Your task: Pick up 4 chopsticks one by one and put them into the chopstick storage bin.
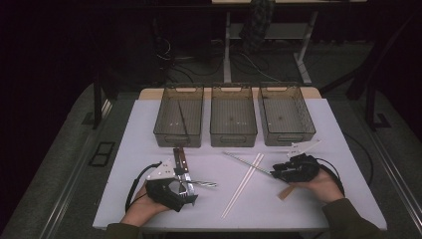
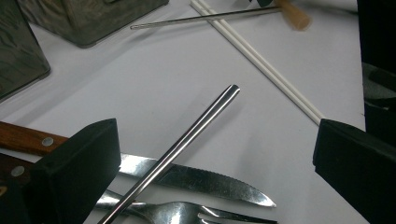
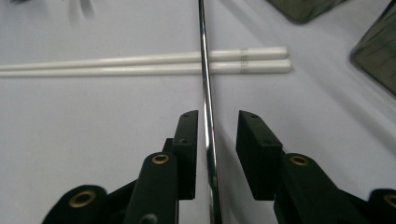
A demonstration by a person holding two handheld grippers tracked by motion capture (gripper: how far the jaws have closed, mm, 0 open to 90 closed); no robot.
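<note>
My right gripper [image 1: 272,173] [image 3: 217,126] sits low over the white table with a thin metal chopstick [image 1: 246,163] [image 3: 204,70] running between its jaws. The chopstick lies against the left pad, and a gap shows before the right pad. It crosses a pair of white chopsticks [image 1: 244,185] [image 3: 140,64]. My left gripper [image 1: 185,191] [image 2: 215,144] stands wide open above a second metal chopstick [image 2: 187,140], a serrated knife [image 2: 196,179] and a fork [image 2: 187,214], touching none of them.
Three smoky plastic bins [image 1: 179,134] [image 1: 233,135] [image 1: 286,134] stand in a row at the back; the left one holds a dark stick. Wooden-handled knives [image 1: 180,162] lie by my left gripper. A wooden piece [image 1: 285,193] lies under the right hand.
</note>
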